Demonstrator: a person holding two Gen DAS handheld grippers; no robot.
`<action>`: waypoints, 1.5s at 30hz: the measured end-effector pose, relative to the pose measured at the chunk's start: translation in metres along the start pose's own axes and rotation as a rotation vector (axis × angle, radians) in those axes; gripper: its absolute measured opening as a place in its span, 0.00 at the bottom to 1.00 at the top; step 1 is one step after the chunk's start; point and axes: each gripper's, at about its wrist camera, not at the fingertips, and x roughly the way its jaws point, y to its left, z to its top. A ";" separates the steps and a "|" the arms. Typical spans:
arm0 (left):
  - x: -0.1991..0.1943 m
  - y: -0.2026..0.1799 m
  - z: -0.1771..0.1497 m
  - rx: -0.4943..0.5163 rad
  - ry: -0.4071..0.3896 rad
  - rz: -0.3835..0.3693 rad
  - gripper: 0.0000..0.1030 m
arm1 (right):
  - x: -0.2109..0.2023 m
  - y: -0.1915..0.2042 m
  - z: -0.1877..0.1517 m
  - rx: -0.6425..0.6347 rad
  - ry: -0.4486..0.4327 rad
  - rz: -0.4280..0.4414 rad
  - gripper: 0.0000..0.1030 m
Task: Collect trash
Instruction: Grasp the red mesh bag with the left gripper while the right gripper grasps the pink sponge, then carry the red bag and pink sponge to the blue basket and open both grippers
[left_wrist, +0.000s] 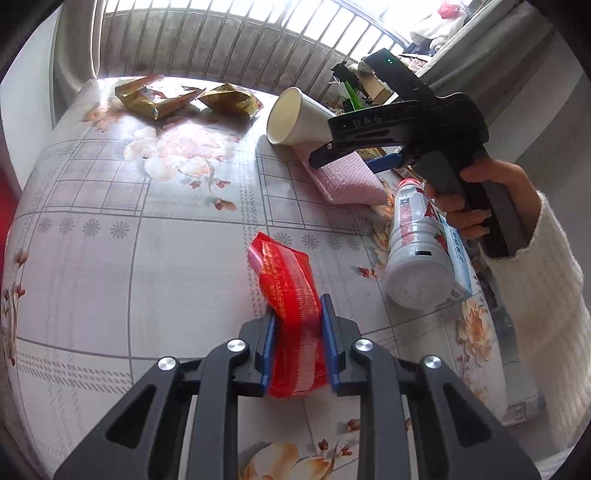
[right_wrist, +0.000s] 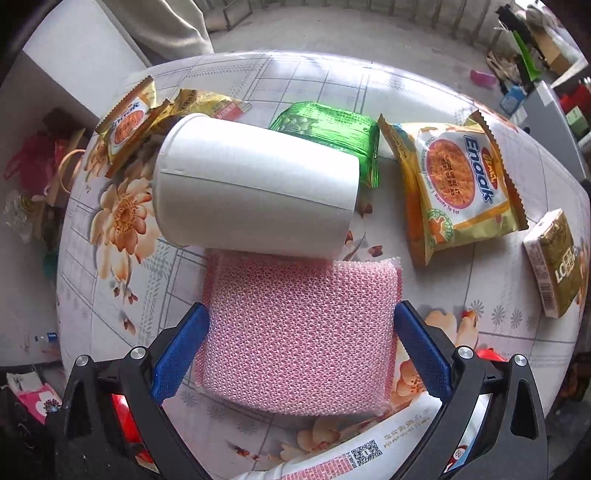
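Observation:
My left gripper (left_wrist: 297, 325) is shut on a red snack wrapper (left_wrist: 286, 291), held over the floral tablecloth (left_wrist: 147, 229). My right gripper (right_wrist: 301, 347) is open, its blue pads on either side of a pink mesh sponge (right_wrist: 299, 332) lying on the table; contact is unclear. A white paper cup (right_wrist: 255, 192) lies on its side, resting on the sponge's far edge. In the left wrist view the right gripper (left_wrist: 369, 155) hovers over the sponge (left_wrist: 347, 177) beside the cup (left_wrist: 295, 118).
A white plastic bottle (left_wrist: 417, 243) lies near the right gripper. Gold snack packets (right_wrist: 125, 118), a green packet (right_wrist: 332, 129), an Enaak packet (right_wrist: 458, 184) and a small box (right_wrist: 554, 266) lie at the table's far side. Bags sit on the floor at left (right_wrist: 40, 162).

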 end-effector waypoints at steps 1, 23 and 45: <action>-0.002 0.000 -0.001 -0.002 -0.002 -0.013 0.21 | 0.000 0.003 -0.001 -0.004 -0.009 -0.013 0.94; -0.114 -0.083 -0.027 0.043 -0.158 0.031 0.21 | -0.216 -0.044 -0.159 0.054 -0.559 0.353 0.85; -0.051 -0.343 -0.117 0.445 0.083 -0.343 0.21 | 0.065 -0.260 -0.648 1.092 -0.036 0.020 0.89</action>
